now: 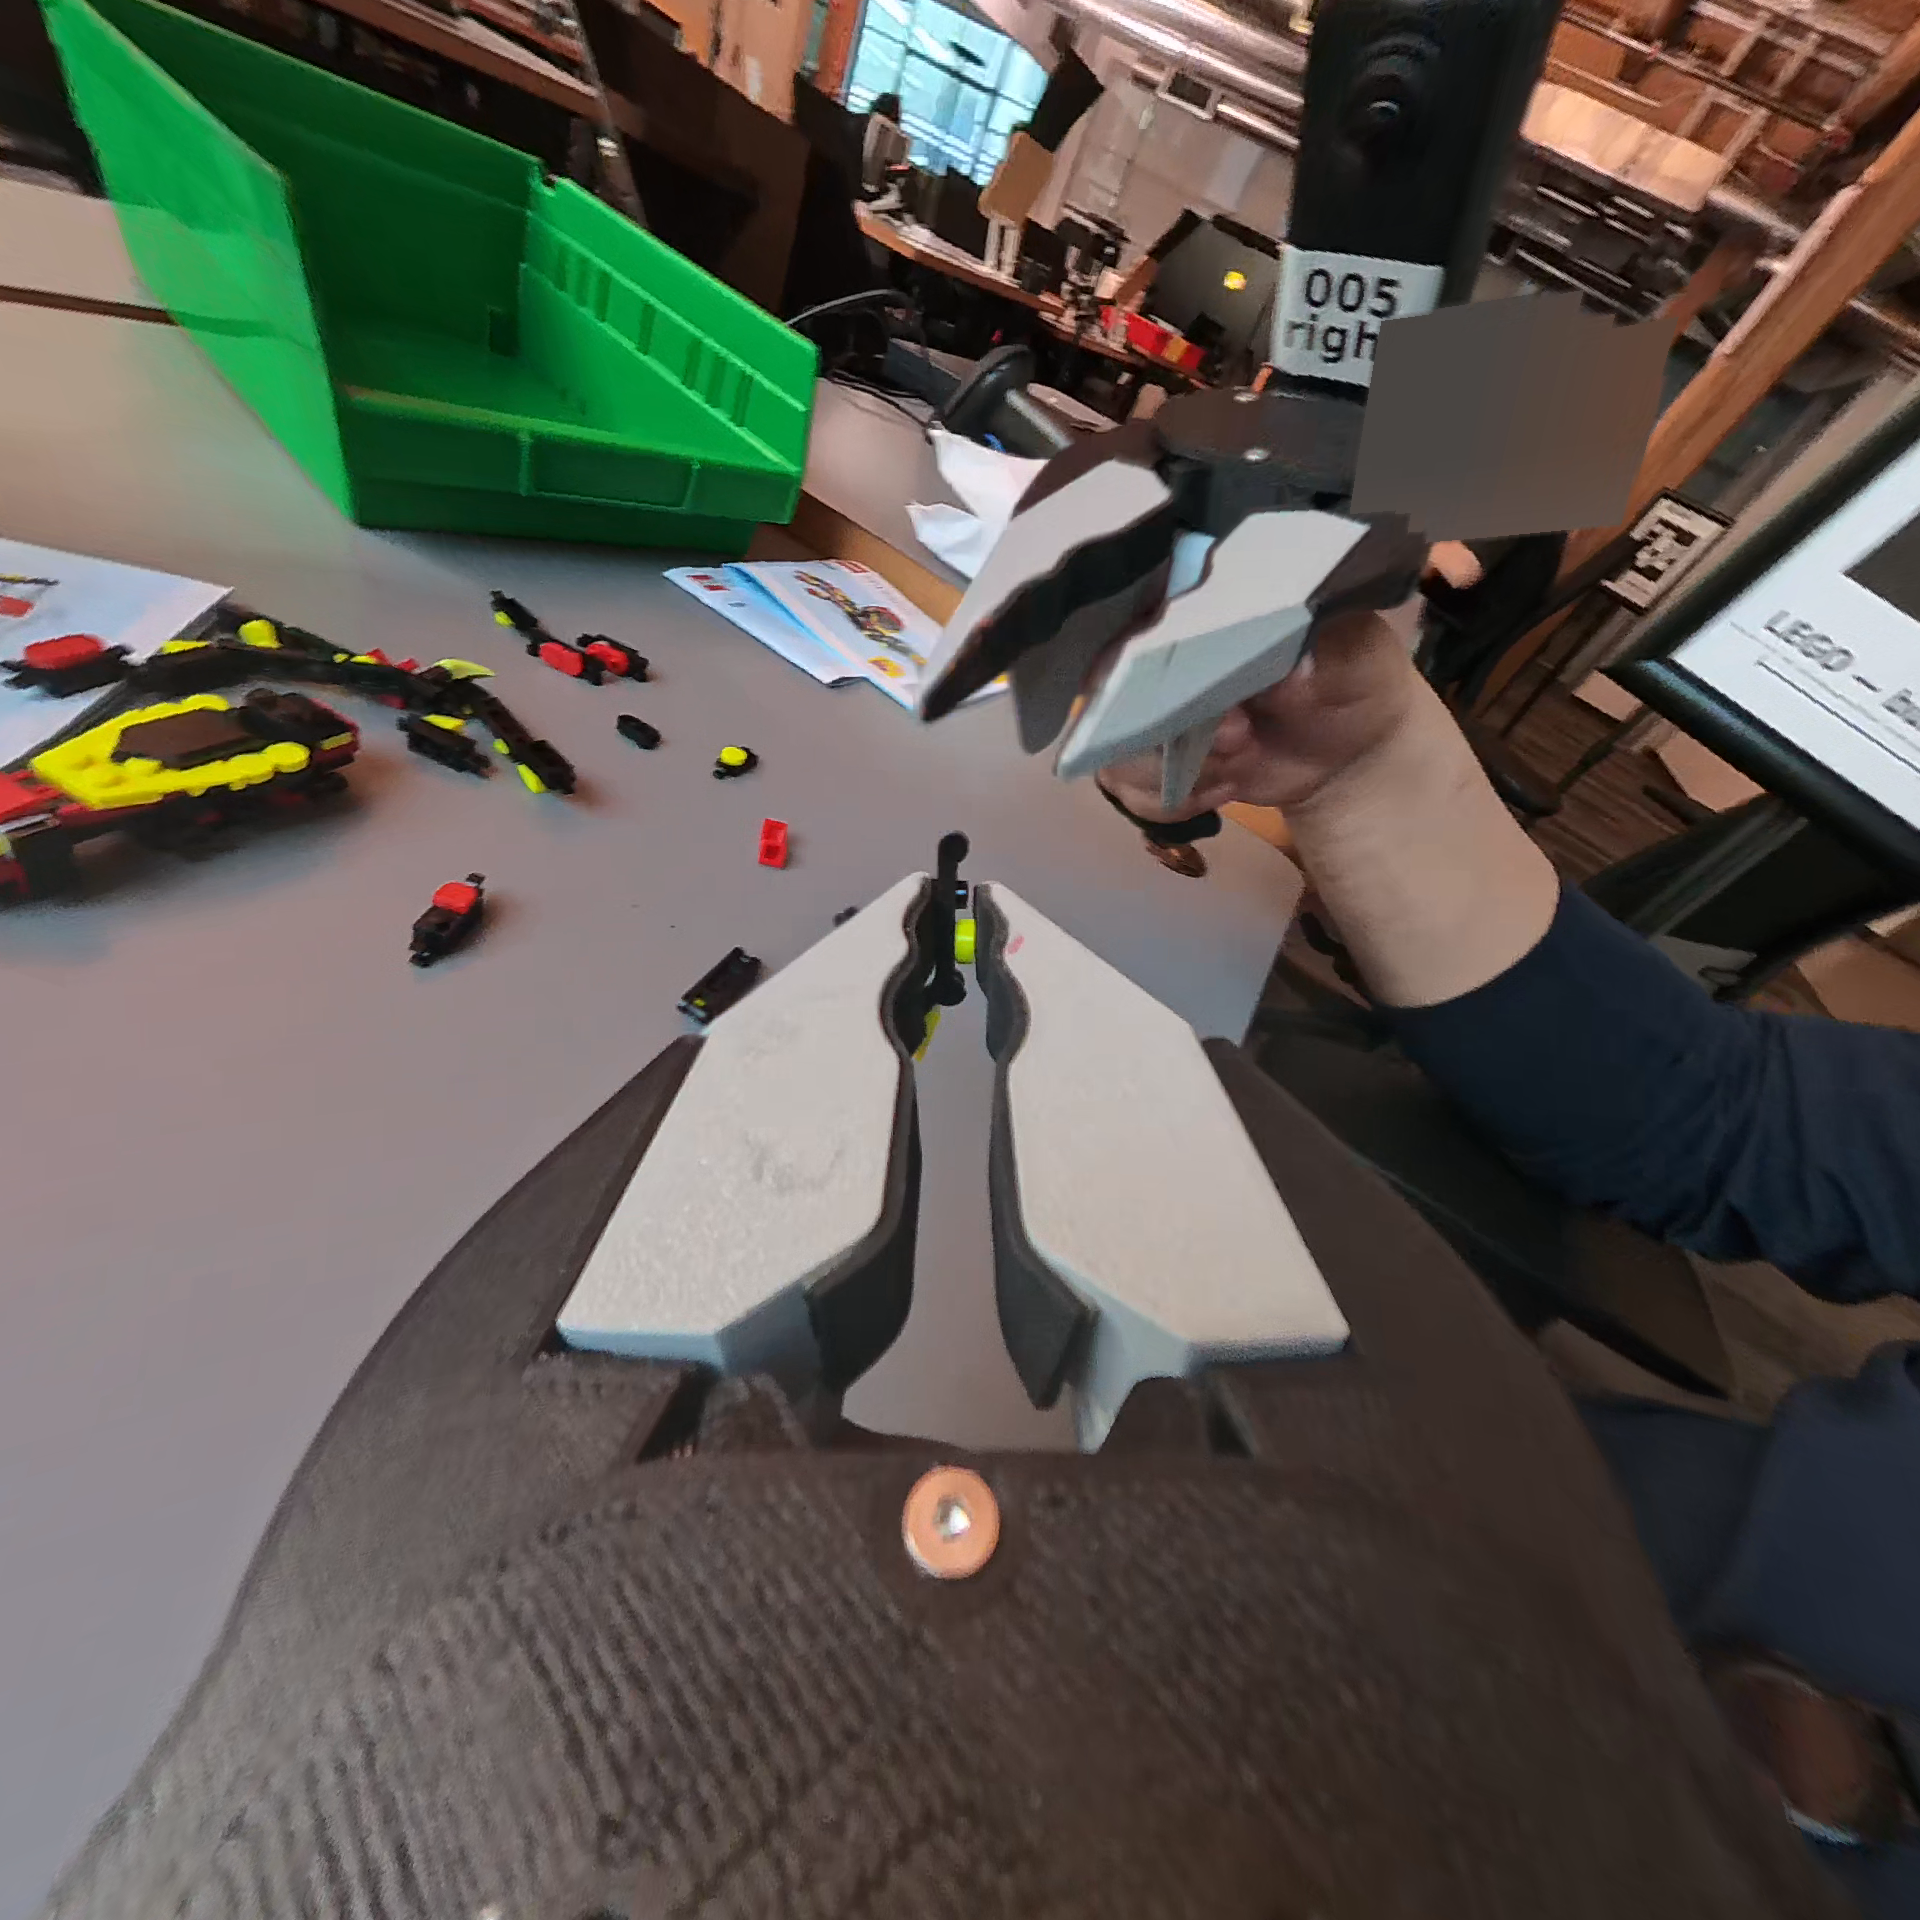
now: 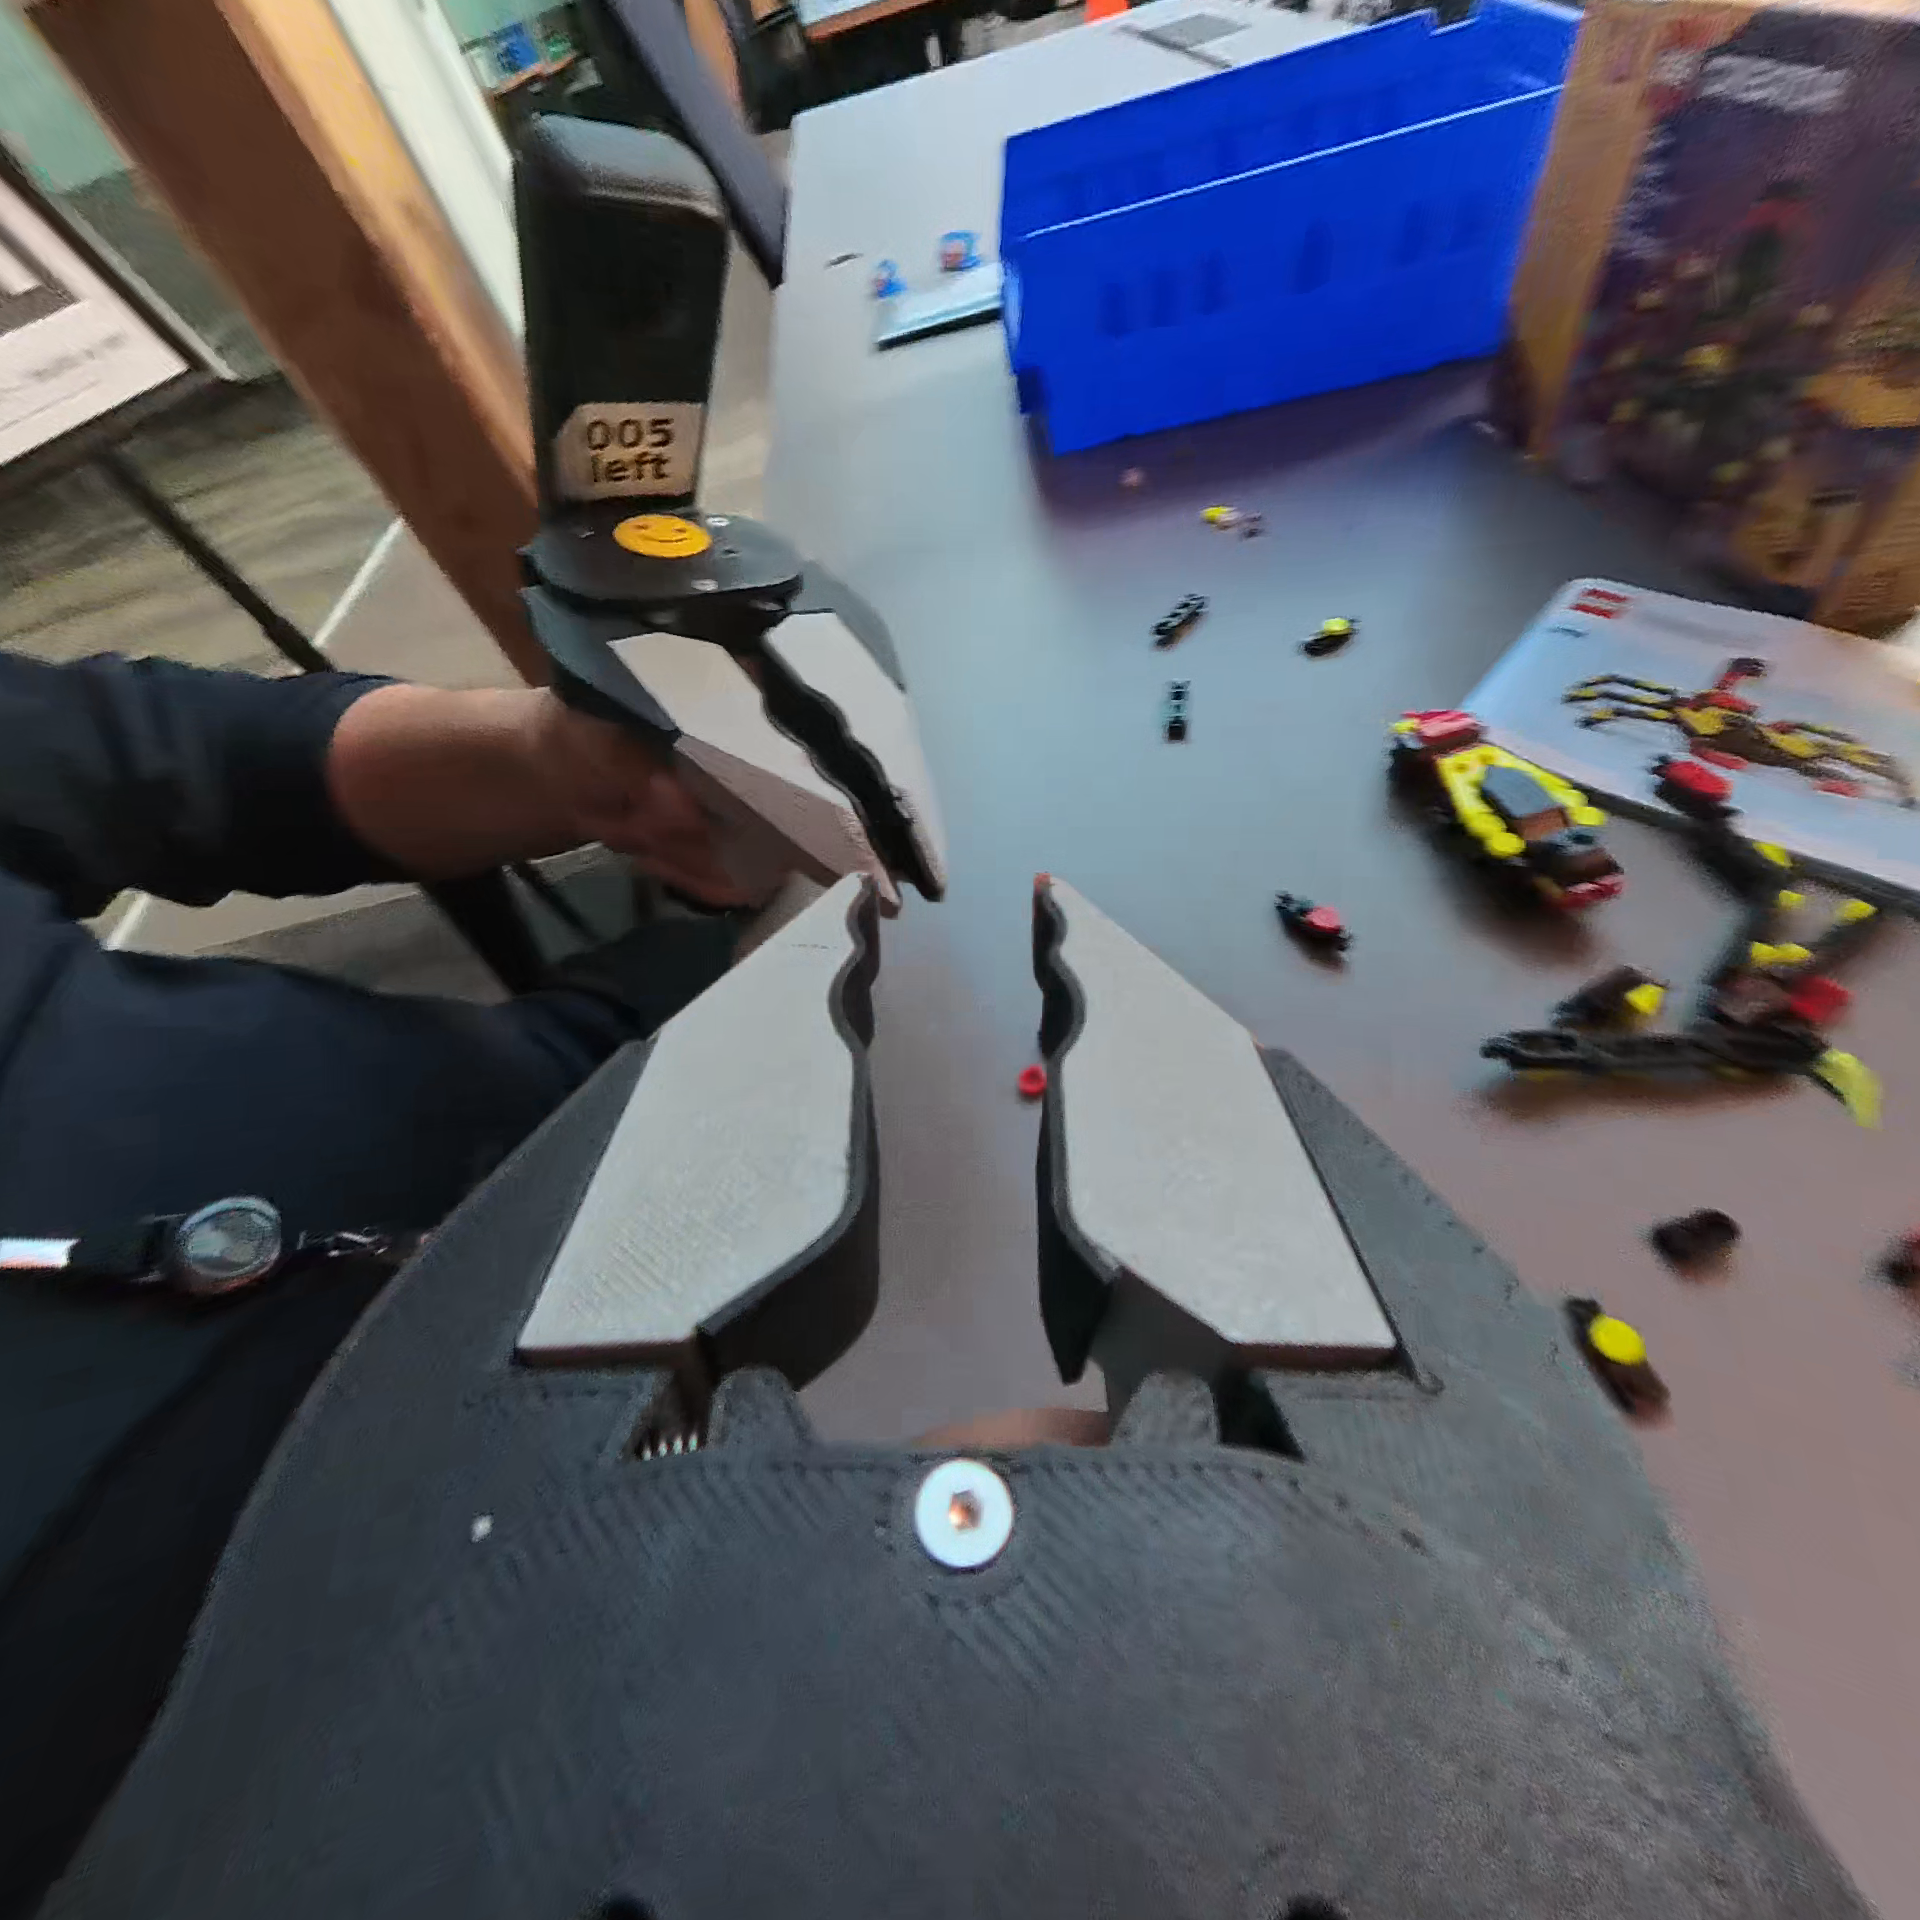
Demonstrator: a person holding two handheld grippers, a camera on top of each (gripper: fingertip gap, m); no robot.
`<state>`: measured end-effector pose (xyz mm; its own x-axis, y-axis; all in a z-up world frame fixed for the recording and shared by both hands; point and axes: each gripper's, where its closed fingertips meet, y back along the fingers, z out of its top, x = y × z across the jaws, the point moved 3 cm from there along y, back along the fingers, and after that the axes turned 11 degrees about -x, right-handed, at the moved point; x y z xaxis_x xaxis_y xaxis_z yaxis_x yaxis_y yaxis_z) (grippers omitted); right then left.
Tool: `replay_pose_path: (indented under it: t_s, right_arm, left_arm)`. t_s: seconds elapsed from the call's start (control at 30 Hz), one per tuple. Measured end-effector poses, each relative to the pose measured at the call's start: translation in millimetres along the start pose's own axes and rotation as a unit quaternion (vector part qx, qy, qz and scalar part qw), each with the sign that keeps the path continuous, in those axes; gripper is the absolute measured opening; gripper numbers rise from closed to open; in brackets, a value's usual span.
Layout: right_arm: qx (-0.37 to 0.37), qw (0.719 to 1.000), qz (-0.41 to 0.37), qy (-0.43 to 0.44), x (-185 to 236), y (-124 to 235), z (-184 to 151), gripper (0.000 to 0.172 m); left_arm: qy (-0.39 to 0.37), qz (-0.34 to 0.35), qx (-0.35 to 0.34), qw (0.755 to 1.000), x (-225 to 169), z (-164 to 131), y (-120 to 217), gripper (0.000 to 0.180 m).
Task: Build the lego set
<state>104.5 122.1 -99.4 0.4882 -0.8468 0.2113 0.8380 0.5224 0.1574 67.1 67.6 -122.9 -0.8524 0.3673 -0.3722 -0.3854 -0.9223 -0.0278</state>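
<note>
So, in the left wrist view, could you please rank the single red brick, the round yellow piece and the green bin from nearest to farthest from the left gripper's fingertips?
1. Single red brick, just ahead-left of the left gripper.
2. Round yellow piece, farther ahead-left.
3. Green bin, far back left.

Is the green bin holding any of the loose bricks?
No. The green bin shows a bare interior; the loose bricks lie on the grey table.

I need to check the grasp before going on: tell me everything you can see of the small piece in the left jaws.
The black brick piece is a thin bar with a rounded knob poking past the left gripper tips, with a lime-yellow round stud on its side. It looks like plastic, stands roughly upright, clamped between the wavy dark pads, above the grey table.
</note>
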Motion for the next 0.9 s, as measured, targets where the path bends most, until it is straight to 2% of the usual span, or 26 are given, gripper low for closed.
replay_pose_path:
  t_s: [0.13, 0.3, 0.37, 0.57, 0.67, 0.73, 0.9]
  right_arm:
    - [0.001, 0.999, 0.034, -0.006, 17, -13, 1, 0.026]
    - [0.010, 0.997, 0.064, -0.031, 25, -21, -5, 0.019]
    - [-0.002, 0.996, 0.086, -0.038, 30, -23, -4, 0.003]
    - [-0.016, 0.997, 0.069, -0.030, 24, -26, -2, 0.001]
    - [-0.038, 0.996, 0.070, -0.036, 24, -20, 9, 0.001]
    - [-0.042, 0.996, 0.071, -0.038, 24, -18, 10, 0.001]
    - [-0.036, 0.994, 0.084, -0.062, 25, -23, 5, 0.001]
  left_arm:
    - [-0.001, -0.071, 0.010, 0.997, -15, -2, 2, 0.003]
    - [0.001, -0.091, 0.013, 0.996, -19, -3, 3, 0.003]
    - [-0.003, -0.093, 0.015, 0.996, -20, -3, 3, 0.003]
    - [0.007, -0.087, 0.009, 0.996, -17, -1, 3, 0.008]
    - [0.012, -0.105, -0.020, 0.994, -20, 6, 7, 0.013]
    - [-0.005, -0.118, -0.032, 0.993, -22, 11, 10, 0.020]
    - [-0.115, -0.108, 0.011, 0.987, -24, 3, 14, 0.027]
